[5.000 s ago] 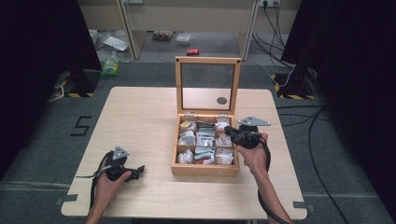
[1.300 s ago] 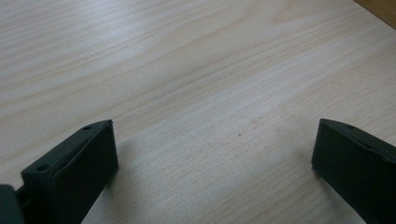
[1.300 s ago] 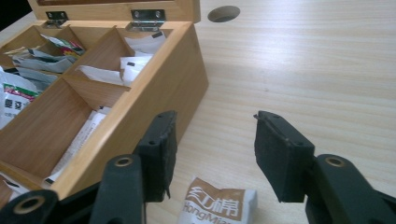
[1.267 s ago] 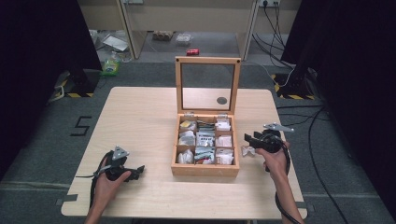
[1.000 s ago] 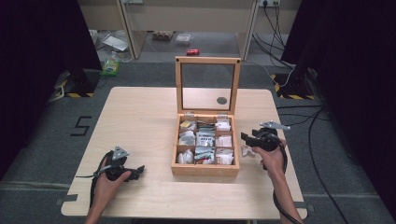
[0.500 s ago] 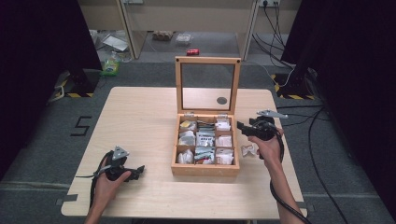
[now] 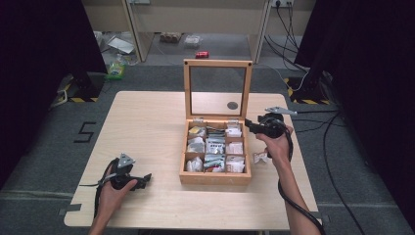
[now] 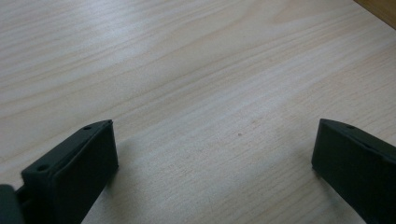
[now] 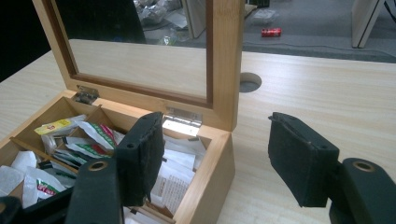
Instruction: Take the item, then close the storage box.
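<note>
Hovering with jaws apart and empty at the back right corner of the open wooden box (image 7: 215, 176) of sachets, right gripper (image 7: 250, 126) just widened, small packet (image 7: 260, 157) lying on the surface (image 7: 147, 122) just right of the box, left gripper (image 7: 145, 180) spread empty, resting near the front left.

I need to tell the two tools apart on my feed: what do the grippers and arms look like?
Both grippers, left gripper and right gripper, are black with two flat, block-shaped jaws, a grey three-cornered plate on top and a black cable trailing back along the forearm. The pads look matte and scuffed. Both forearms are bare, with no sleeves in sight.
</note>
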A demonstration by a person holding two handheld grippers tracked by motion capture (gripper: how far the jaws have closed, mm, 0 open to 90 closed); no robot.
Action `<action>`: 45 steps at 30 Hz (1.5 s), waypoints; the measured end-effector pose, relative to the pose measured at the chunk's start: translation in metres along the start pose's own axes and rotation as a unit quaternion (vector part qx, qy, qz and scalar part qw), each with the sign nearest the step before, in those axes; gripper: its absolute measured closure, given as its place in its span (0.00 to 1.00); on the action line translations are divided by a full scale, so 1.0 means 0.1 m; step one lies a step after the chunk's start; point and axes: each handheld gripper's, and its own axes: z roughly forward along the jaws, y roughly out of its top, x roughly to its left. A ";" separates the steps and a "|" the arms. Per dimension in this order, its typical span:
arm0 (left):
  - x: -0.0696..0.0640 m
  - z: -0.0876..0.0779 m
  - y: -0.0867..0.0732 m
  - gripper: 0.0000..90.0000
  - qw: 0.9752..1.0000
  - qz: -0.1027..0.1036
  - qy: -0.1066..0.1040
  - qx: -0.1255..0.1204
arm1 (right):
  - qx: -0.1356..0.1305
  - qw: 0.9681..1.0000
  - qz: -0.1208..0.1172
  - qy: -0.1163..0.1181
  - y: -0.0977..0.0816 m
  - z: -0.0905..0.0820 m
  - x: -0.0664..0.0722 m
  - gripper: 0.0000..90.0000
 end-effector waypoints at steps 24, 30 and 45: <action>0.01 0.01 0.01 0.00 1.000 0.000 0.000 0.000 | -0.009 1.000 0.006 -0.002 0.10 0.11 -0.06 0.40; 0.01 0.02 0.01 0.00 1.000 -0.001 0.000 -0.001 | -0.005 1.000 0.002 -0.010 0.14 0.14 -0.05 0.39; 0.02 0.02 0.02 0.00 1.000 0.000 0.000 0.000 | -0.010 1.000 0.003 -0.009 0.23 0.29 -0.04 0.38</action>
